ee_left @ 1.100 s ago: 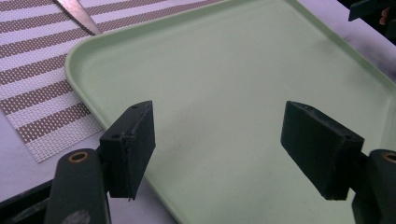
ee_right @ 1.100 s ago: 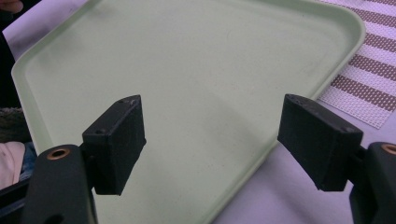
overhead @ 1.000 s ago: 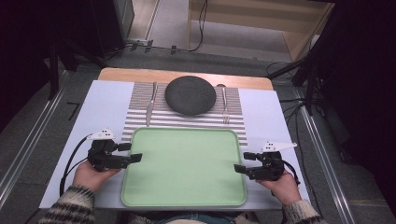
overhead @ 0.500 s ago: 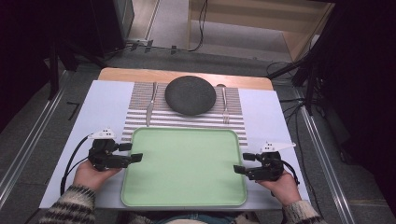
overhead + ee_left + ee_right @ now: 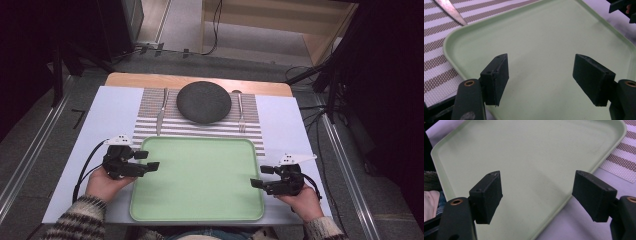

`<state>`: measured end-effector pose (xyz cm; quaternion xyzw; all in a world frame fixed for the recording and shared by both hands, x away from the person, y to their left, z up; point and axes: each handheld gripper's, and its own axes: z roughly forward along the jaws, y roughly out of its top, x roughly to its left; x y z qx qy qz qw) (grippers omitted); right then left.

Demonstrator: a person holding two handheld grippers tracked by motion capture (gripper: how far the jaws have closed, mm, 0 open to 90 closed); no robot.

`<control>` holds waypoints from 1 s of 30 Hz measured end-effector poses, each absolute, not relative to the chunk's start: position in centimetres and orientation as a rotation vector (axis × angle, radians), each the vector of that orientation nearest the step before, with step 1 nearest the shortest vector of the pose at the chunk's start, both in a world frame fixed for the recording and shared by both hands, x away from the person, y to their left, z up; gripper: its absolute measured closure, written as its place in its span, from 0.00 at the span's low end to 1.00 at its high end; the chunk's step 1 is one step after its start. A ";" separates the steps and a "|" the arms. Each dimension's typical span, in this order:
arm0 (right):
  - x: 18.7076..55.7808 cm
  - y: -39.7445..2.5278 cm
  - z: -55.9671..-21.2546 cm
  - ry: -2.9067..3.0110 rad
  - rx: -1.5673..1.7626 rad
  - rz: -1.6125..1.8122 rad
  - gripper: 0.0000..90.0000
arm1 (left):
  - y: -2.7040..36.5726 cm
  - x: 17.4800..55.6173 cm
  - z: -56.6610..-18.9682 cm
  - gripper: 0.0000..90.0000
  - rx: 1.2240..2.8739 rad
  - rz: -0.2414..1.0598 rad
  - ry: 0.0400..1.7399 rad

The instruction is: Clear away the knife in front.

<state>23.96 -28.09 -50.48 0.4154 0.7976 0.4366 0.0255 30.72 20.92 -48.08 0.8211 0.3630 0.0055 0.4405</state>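
My left gripper [image 5: 149,160] has its jaws spread wide, nothing between them, poised over the left edge of the green tray [image 5: 200,220]. My right gripper [image 5: 260,177] is likewise wide open and empty, over the tray's right edge. The tray lies flat on the pale table cover [image 5: 115,107], directly in front of me. Beyond it, on the striped placemat [image 5: 200,127], sits a dark plate [image 5: 204,102] between a knife [image 5: 161,111] and a fork [image 5: 240,111].
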 end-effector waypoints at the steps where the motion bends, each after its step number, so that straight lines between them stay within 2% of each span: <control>1: 24.0 -28.1 -50.5 2.466 1.284 1.350 0.24 | 20.9 30.7 -48.1 0.33 2.039 0.014 0.901; 30: 24.5 -28.0 -50.6 2.460 1.343 1.355 0.25 | 19.6 34.1 -48.1 0.33 2.027 0.084 1.004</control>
